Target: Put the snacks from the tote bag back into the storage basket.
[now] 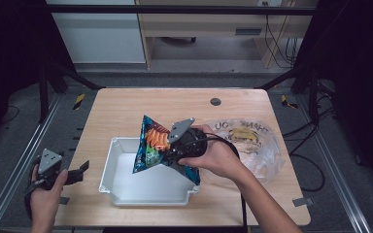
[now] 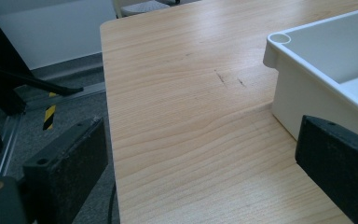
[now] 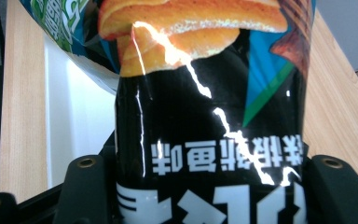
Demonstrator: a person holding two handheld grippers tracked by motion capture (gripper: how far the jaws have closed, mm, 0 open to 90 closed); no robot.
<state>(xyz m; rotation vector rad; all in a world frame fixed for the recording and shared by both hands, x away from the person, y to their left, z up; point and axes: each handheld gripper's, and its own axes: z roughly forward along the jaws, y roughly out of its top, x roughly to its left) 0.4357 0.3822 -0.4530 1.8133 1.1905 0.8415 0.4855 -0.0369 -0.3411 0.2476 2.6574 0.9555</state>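
Note:
A black and blue chip bag [image 1: 151,144] printed with orange chips hangs tilted over the right half of a white plastic bin [image 1: 126,194]. My right gripper [image 1: 177,158] is shut on the bag's lower end, and in the right gripper view the bag [image 3: 209,116] is squeezed between the two black jaws. My left gripper [image 1: 80,171] rests at the table's left edge, left of the bin, jaws spread wide with nothing between them. In the left gripper view, bare wood lies between the jaws and the bin's corner [image 2: 279,42] stands at the right.
A clear plastic bag [image 1: 252,141] with yellowish items inside lies on the table right of the bin. A dark round grommet [image 1: 215,101] sits near the table's far edge. Metal rails run along both sides of the wooden table [image 1: 126,111].

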